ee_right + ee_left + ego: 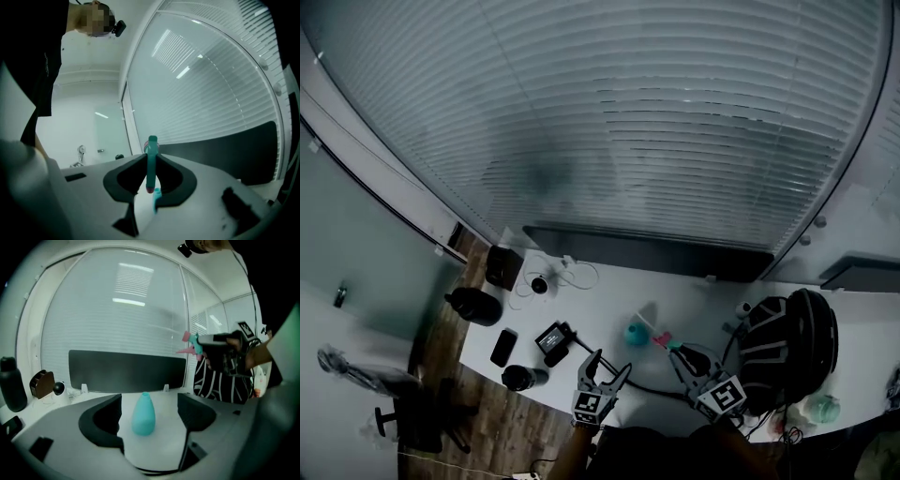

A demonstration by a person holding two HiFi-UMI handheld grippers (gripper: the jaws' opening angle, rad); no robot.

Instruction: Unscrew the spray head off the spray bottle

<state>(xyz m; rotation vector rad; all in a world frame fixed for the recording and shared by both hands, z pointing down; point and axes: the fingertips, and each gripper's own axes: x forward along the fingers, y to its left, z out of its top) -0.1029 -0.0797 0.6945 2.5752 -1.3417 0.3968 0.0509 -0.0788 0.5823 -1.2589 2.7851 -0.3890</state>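
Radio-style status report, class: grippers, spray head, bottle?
Left gripper open, empty. Right gripper shut on spray head. Bottle upright, head off. Nothing blocking.

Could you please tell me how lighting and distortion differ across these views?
Head view: dim, window blinds bowed by the wide lens. Left gripper view: brighter, bottle clear, corners black. Right gripper view: spray head clear, bright streaks of glare behind.

Dim, cold blue-grey cast in all 3 views. Head view darkest: corners and bottom edge go near black, blinds (694,122) bowed hard by fisheye. Gripper views brighter, w/ strip-light reflections (127,301) across the blinds. Foreground close to lens soft, out of focus; bottle (143,414) fairly sharp.
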